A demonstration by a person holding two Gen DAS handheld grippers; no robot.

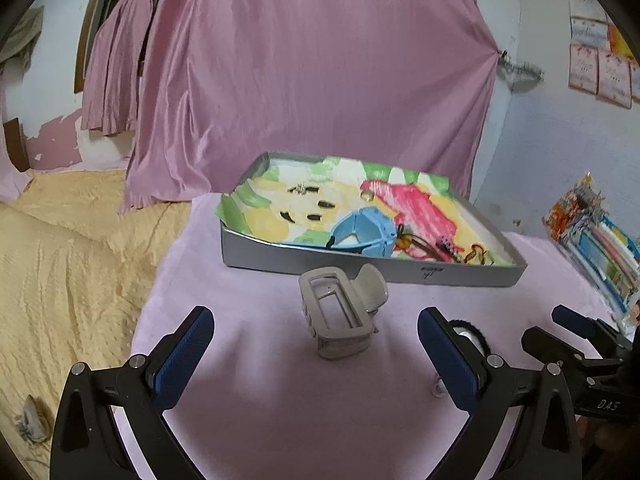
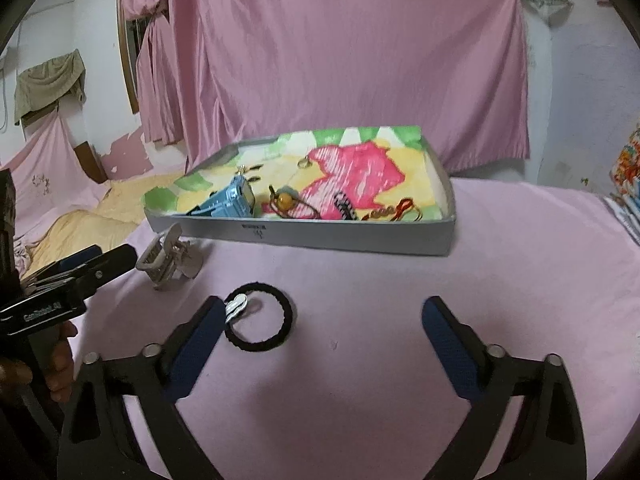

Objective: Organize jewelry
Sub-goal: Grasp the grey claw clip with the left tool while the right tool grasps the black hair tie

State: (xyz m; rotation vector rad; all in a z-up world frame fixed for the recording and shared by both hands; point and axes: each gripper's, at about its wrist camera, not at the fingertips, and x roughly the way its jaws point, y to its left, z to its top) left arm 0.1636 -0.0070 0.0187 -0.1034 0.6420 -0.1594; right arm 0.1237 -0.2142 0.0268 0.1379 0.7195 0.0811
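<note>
Surface: flat top w/ pale pink cloth [image 2: 400,300], smooth, few soft folds.

Directly on it:
- Grey shallow tray [image 2: 320,240], far side, lined w/ multicolour paper; small items inside, not itemised.
- Beige claw hair clip [image 1: 344,316] [image 2: 172,258], near tray's front wall, left end; apart from it.
- Black hair tie [image 2: 260,318], ring-shaped, lying flat, nearer than clip; small silver piece attached at its left edge. In left wrist view mostly hidden.
- Colourful printed packet [image 1: 596,236] at right edge; contents unclear.

Beside surface, left: yellow textured blanket [image 1: 72,260].
</note>
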